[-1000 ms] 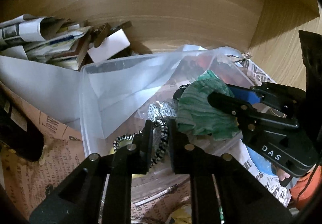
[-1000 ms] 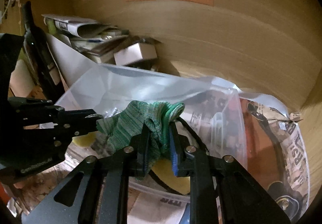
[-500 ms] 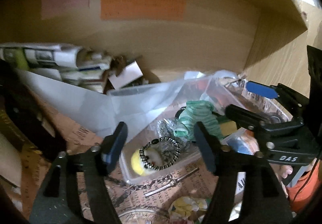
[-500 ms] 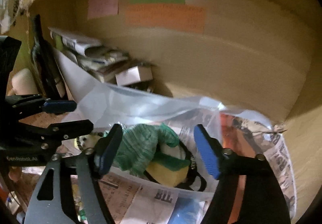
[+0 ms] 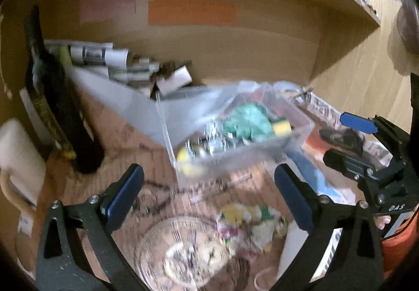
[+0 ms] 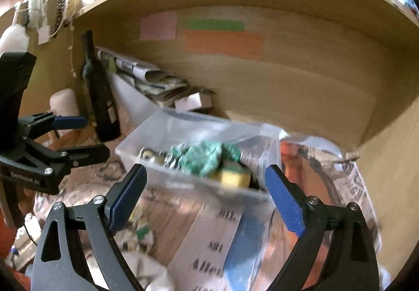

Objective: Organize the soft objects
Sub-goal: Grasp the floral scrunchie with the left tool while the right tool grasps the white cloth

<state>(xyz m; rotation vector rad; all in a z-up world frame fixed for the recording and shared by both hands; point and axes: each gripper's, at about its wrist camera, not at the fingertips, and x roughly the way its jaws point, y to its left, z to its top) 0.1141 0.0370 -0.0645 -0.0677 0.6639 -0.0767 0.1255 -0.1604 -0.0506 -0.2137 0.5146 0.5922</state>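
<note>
A clear plastic bin (image 5: 235,157) (image 6: 146,149) stands on the shelf with a green knitted cloth (image 5: 248,121) (image 6: 207,157) lying in it, on top of a yellow sponge (image 6: 233,178) (image 5: 282,127) and other small items. My left gripper (image 5: 209,194) is open and empty, held back in front of the bin; it also shows in the right wrist view (image 6: 81,139). My right gripper (image 6: 207,196) is open and empty, just in front of the bin; it also shows in the left wrist view (image 5: 348,136).
A dark bottle (image 6: 98,97) leans at the back left beside stacked newspapers (image 6: 149,79) and a small white box (image 6: 191,101). A glass bowl (image 5: 188,251) and crumpled patterned fabric (image 5: 248,225) lie in front. Newspapers (image 6: 353,186) cover the shelf floor on the right.
Both grippers opened and pulled back from the bin. The right one let go of the green cloth, the left of a beaded bracelet; the cloth now lies in the bin.
</note>
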